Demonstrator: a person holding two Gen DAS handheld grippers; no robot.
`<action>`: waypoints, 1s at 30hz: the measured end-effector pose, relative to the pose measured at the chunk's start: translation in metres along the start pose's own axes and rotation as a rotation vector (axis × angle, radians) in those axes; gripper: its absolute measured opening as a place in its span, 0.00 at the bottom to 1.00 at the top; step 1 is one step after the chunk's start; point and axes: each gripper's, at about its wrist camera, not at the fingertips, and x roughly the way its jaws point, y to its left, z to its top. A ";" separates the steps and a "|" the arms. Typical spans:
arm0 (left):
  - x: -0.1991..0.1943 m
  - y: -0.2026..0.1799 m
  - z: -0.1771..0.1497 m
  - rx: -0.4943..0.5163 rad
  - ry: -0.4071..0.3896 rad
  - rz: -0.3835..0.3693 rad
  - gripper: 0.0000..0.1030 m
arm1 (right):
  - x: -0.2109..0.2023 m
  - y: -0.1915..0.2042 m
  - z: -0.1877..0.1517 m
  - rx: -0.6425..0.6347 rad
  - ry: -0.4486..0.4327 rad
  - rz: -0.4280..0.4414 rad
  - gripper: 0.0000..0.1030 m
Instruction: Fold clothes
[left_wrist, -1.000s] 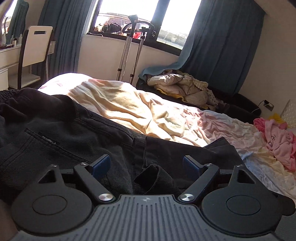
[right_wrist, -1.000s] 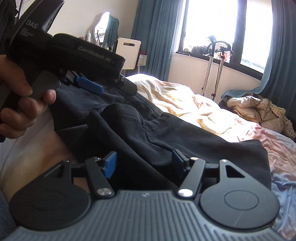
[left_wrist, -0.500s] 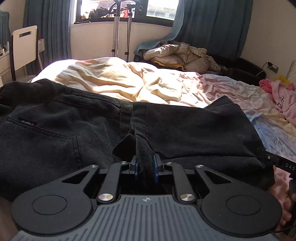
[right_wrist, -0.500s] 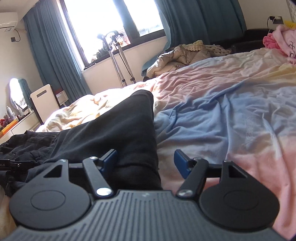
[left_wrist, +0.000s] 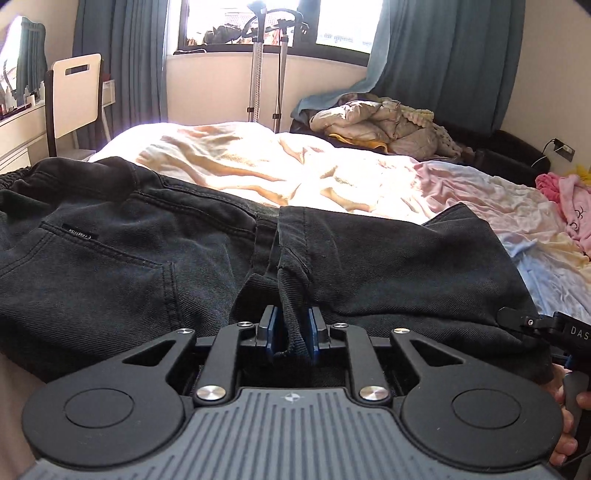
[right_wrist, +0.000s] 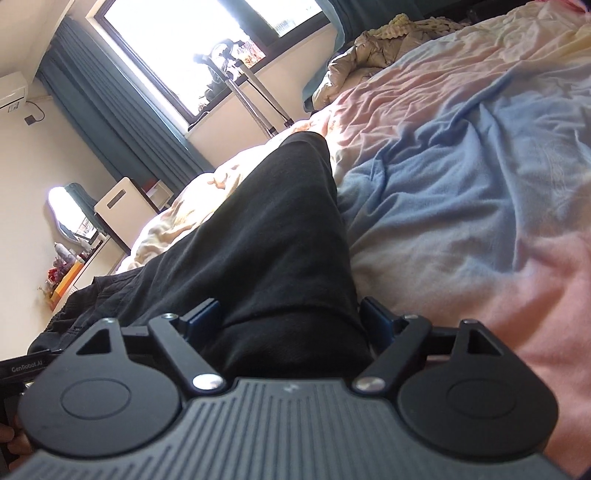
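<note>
Now one pair of black jeans (left_wrist: 177, 266) lies across the bed (left_wrist: 258, 173); left gripper (left_wrist: 291, 334) pinches its crotch fold, right gripper (right_wrist: 291, 321) spread wide around the leg end

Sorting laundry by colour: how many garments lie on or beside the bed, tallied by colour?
Black: 1, the jeans, pinched by the left gripper
Pink: 1, the top
Beige: 1, the jacket beside the bed
Total: 3

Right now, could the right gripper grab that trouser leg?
Probably yes: the right gripper is open with the trouser leg already lying between its jaws, nothing in the way.
</note>
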 end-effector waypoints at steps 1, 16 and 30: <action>-0.001 0.000 0.001 -0.006 -0.013 0.005 0.30 | 0.003 -0.001 0.000 0.011 0.003 0.007 0.83; 0.022 -0.008 -0.002 0.025 0.012 0.111 0.32 | 0.019 0.031 0.005 -0.101 0.037 -0.027 0.89; 0.030 -0.011 -0.005 0.037 0.025 0.121 0.37 | 0.024 0.027 0.007 -0.064 0.055 -0.024 0.89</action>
